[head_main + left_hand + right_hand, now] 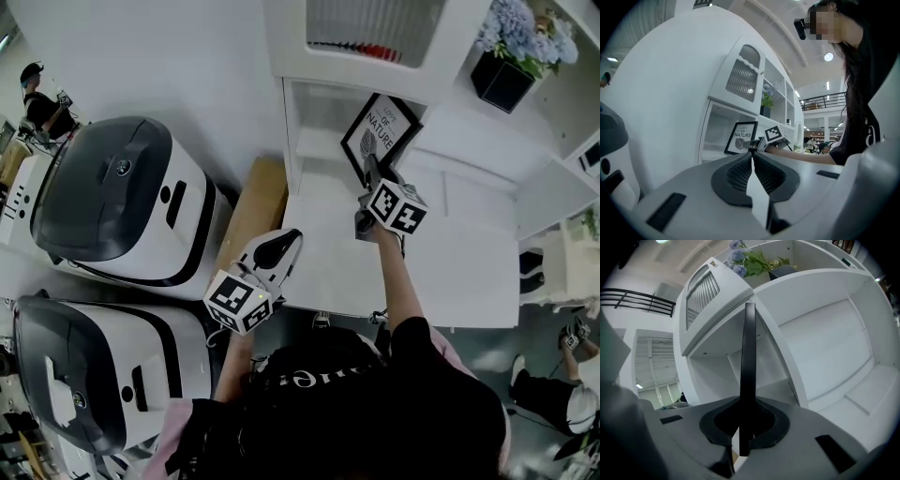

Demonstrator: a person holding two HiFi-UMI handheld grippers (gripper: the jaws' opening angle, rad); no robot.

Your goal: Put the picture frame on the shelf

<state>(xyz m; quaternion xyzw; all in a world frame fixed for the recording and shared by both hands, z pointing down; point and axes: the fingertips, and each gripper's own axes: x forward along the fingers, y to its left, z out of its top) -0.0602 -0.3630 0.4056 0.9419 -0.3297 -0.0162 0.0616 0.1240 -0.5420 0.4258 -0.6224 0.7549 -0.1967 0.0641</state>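
Picture frame point(380, 134): clamped edge-on in right hand-held gripper point(371, 169), held tilted at the mouth of the open shelf point(314, 141) compartment. Left hand-held gripper point(281, 246): jaws together, nothing held. Risk: frame could be toppled if released leaning, or knocked against the divider. Black pot point(502, 82): blue flowers held

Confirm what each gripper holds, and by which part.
Right gripper is shut on the picture frame, gripping one edge of its black rim. Left gripper is shut, holding nothing.

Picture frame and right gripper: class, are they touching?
Touching. The right gripper view shows the right gripper shut on the picture frame, seen edge-on.
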